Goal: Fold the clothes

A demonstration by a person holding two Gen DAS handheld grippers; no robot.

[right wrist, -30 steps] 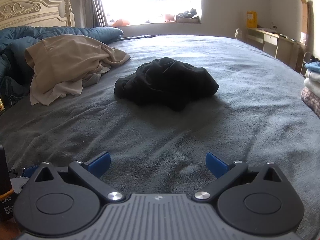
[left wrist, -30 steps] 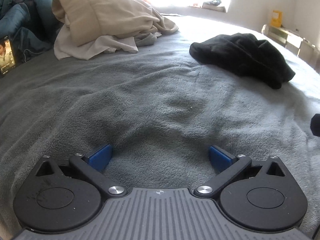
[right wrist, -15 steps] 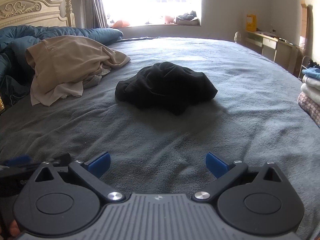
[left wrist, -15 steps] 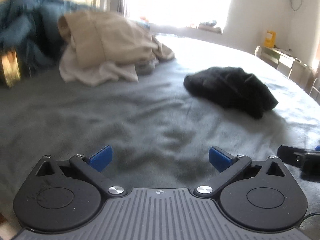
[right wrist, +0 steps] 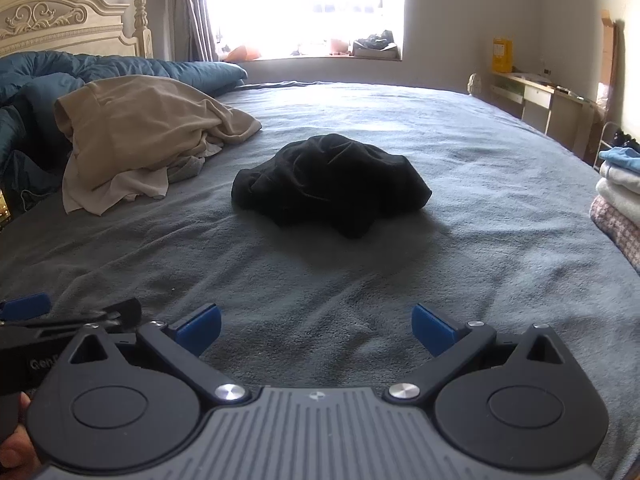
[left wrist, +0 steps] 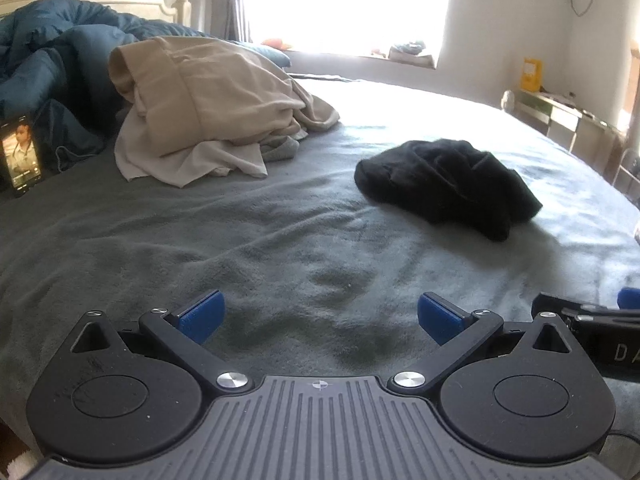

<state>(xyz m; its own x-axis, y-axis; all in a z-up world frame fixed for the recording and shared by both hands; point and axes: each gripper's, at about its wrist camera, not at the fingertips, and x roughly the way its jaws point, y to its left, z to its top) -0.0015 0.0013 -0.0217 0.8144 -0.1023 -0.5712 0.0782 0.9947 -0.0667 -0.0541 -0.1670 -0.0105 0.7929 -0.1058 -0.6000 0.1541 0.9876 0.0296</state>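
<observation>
- since a second ago my left claw point(left wrist: 318, 316) has lifted off the blanket and tipped up, so the headboard now shows over the blue duvet point(left wrist: 52, 64); black garment point(left wrist: 444, 184) unmoved.
- my right claw point(right wrist: 316, 326) has crept slightly closer to the same garment point(right wrist: 332, 184); the left claw's finger point(right wrist: 26, 306) now shows at its left edge.
- state: both claws spread wide, blue pads apart, nothing between them, nothing held.
- task item: the black garment lies crumpled on the grey blanket point(left wrist: 200, 248), dead ahead of my right claw and ahead-right of my left, well apart from both.
- beige clothes pile point(left wrist: 208, 104) sits ahead-left of both claws, separate from the black one.
- step in hand, as i judge it: approach and pick up the black garment to spread it flat.
- to do it well: come in low, take one layer at the near hem or a corner with each claw, not the bunched middle; lift and shake out before laying down.
- open room: bare blanket between claws and garment, and more to its right; good for spreading.
- edges: folded stack point(right wrist: 618, 192) at far right of my right claw, phone point(left wrist: 22, 156) propped far left of my left claw; keep sweeps clear of both.
- claws sit just beside each other; widen them before reaching.
</observation>
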